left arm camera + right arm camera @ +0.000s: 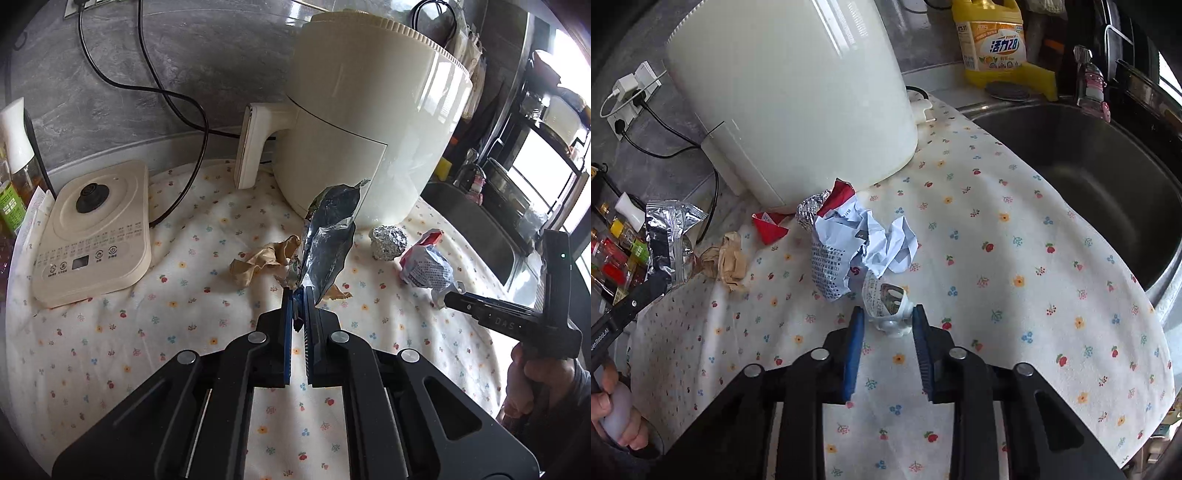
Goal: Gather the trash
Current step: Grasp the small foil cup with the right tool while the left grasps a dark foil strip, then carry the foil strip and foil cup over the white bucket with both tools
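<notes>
A tabletop (1015,258) covered by a white cloth printed with small flowers is seen from two handheld grippers. A large cream appliance (369,110) stands at the far edge, with a flat cream kettle base (96,236) towards the left edge and a steel sink (1089,173) past the right edge. A yellow detergent bottle (993,37) stands behind the sink.

The left gripper (298,295) is seen fully closed, with a silver foil wrapper (328,240) pinched between its blue pads; the wrapper is held up off the cloth and stands up above the fingers. Below and behind it, a crumpled brown paper (258,262) lies on the cloth. A ball of foil (388,242) sits at the foot of the appliance, and just beside it, towards the right edge, lies a crumpled printed white paper with a red part (424,266).

The right gripper (888,317) is seen partly open, pointed down at the cloth. A small crumpled clear-and-white wrapper (886,302) lies between its fingers; the right pad appears to touch it, while a gap shows at the left pad, so a firm grip cannot be told. A small red scrap (768,227) lies near the appliance's base.

Each gripper's handle is held by a hand (613,413).
</notes>
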`<state>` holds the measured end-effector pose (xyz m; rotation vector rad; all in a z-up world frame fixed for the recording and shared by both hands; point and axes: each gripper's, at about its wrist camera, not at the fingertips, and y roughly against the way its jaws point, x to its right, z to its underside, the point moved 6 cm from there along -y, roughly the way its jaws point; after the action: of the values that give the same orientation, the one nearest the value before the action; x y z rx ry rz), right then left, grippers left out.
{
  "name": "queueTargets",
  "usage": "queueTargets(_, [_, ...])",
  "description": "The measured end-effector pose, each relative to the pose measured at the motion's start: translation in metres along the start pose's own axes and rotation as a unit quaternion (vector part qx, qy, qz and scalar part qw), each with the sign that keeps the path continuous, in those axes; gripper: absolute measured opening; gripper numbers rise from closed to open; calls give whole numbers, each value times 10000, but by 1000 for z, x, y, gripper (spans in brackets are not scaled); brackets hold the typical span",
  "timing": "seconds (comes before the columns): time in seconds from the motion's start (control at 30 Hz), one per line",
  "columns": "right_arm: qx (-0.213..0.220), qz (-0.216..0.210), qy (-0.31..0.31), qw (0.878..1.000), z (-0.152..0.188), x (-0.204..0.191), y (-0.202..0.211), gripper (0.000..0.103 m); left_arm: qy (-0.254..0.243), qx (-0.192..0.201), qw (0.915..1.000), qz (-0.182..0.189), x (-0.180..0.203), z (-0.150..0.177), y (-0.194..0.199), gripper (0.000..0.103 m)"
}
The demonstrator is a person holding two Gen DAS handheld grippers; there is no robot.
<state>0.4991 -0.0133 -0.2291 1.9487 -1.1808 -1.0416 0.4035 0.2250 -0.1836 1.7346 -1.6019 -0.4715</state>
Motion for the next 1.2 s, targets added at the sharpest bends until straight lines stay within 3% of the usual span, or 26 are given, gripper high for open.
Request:
queueTargets(0.2, [214,-35,34,9998,11,-9,25,25,-45,88,9998,176,-3,12,20,6])
queueTargets(0.73, [291,517,-471,9971,103,7,98,25,-366,-227,9957,821,22,64,28,6])
queueTargets(1.03, [343,487,-435,9973,121,6,120,25,-294,-42,9959,859,39,72,46,6])
queueTargets(1.2, [484,348,-451,9972,133,14,141,25,-451,4,9957,811,69,88,61,6])
